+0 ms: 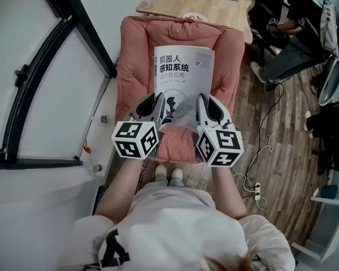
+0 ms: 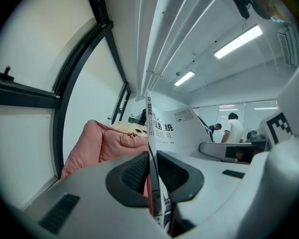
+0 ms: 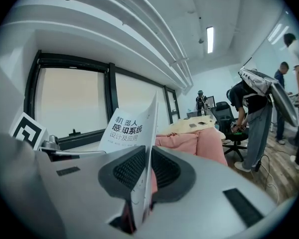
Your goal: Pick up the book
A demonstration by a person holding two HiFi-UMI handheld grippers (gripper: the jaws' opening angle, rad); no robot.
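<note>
Book point(image 1: 183, 66) is what I am lifting, so I take the scene in around it. The pink couch point(image 1: 133, 49) spreads below and ahead of both claws, and a wooden table point(image 1: 198, 1) stands beyond its far end. The book looks clear of the couch, cover facing up at me, and I have it by its near edge. The left claw point(image 1: 152, 107) has its jaws almost together, clamped on the left corner. The right claw point(image 1: 206, 107) is closed the same way on the right corner. From each claw the pages run forward and up, and the cover bows slightly between the two. To do this well I would raise both claws at one rate and keep them level with each other so the book does not twist. I would also not draw them apart, since such a thin edge grip could slip.
</note>
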